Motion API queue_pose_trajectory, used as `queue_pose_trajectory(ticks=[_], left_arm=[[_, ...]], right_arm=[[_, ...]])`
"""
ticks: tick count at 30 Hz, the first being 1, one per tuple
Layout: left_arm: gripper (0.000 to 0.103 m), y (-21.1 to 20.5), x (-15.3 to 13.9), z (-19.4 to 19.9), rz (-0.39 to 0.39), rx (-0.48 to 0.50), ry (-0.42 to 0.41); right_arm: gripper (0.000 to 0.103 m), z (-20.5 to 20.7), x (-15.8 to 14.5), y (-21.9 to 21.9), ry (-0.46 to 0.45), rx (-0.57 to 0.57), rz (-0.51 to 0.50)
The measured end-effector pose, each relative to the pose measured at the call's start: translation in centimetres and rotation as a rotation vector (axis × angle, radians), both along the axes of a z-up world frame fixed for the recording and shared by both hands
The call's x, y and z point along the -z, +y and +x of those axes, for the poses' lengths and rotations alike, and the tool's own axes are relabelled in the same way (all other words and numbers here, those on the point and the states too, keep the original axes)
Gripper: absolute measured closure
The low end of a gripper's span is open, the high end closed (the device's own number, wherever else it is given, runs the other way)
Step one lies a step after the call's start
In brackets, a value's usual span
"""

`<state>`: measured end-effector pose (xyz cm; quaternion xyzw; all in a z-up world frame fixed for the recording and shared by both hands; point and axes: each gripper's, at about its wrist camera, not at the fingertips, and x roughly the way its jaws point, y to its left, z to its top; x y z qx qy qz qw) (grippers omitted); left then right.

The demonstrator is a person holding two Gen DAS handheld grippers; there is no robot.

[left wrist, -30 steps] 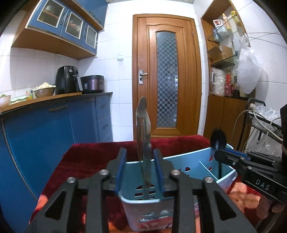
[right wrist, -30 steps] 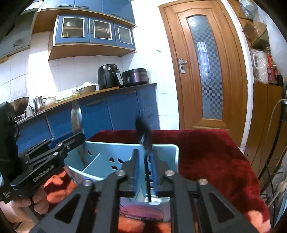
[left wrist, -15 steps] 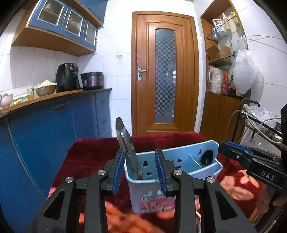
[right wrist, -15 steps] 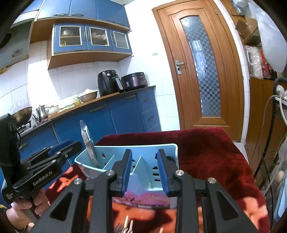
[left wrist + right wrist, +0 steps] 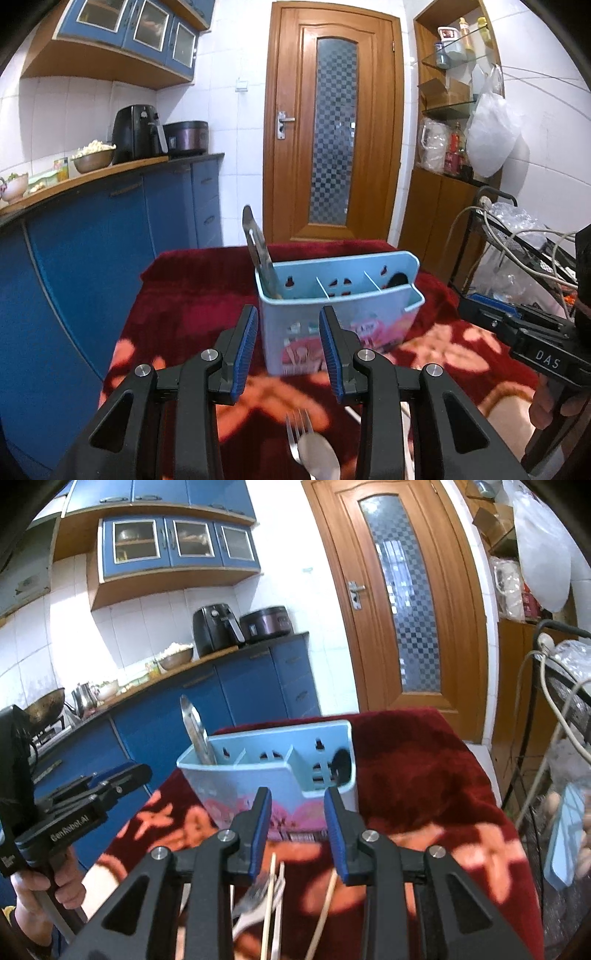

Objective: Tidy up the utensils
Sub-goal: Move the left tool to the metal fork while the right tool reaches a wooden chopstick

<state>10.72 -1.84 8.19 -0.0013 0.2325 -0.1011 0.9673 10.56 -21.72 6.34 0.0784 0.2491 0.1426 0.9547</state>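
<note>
A light blue utensil caddy (image 5: 340, 306) (image 5: 273, 775) with three compartments stands on the red cloth. A steel utensil (image 5: 258, 254) (image 5: 197, 734) leans upright in its left compartment. A black spoon (image 5: 397, 280) (image 5: 341, 766) sits in its right compartment. My left gripper (image 5: 288, 350) is open and empty, just before the caddy. My right gripper (image 5: 297, 830) is open and empty, also before the caddy. A fork (image 5: 295, 432) and a spoon (image 5: 319, 458) lie on the cloth below my left gripper. Chopsticks (image 5: 271, 904) and a fork (image 5: 255, 897) lie below my right gripper.
The table carries a red flowered cloth (image 5: 192, 310). Blue kitchen cabinets (image 5: 92, 240) run along the left. A wooden door (image 5: 332, 129) is behind the table. A wire rack with cables (image 5: 517, 236) stands at the right.
Both grippers let go of their utensils in the caddy, opened, and drew back and down. Loose cutlery on the cloth has come into view.
</note>
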Motion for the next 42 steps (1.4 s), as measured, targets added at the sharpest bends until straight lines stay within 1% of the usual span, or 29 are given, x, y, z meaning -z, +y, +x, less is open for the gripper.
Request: queue_pose_trajectory(ticks=[6, 10, 20, 27, 31, 36, 42], left_arm=[[0.068, 0.5, 0.6, -1.2, -0.001, 0.006, 0.074], [0.068, 0.8, 1.5, -1.8, 0.002, 0.005, 0.137], [0.068, 1.2, 4.6, -1.8, -0.005, 0.015, 0.307], [0.068, 0.8, 6.6, -1.5, -0.018, 0.030, 0.411], [0.068, 0.4, 7.4, -1.3, -0.027, 0.047, 0.457], [0.068, -0.1, 8.1, -1.7, 0.005, 0.055, 0.481], [0.068, 0.3, 9.0, -2.2, 0.040, 0.050, 0.522]], right_arm=[[0.070, -1.2, 1.4, -0.7, 0.097, 0.008, 0.013], [0.069, -1.9, 2.2, -1.1, 0.156, 0.018, 0.007], [0.068, -3.4, 4.2, -1.7, 0.258, 0.024, -0.012], [0.066, -3.9, 5.3, -2.2, 0.293, 0.017, -0.017], [0.066, -4.0, 5.8, -2.4, 0.311, 0.014, -0.018], [0.066, -4.3, 6.0, -2.7, 0.318, 0.012, -0.014], [0.066, -4.2, 6.4, -3.1, 0.326, 0.019, -0.015]])
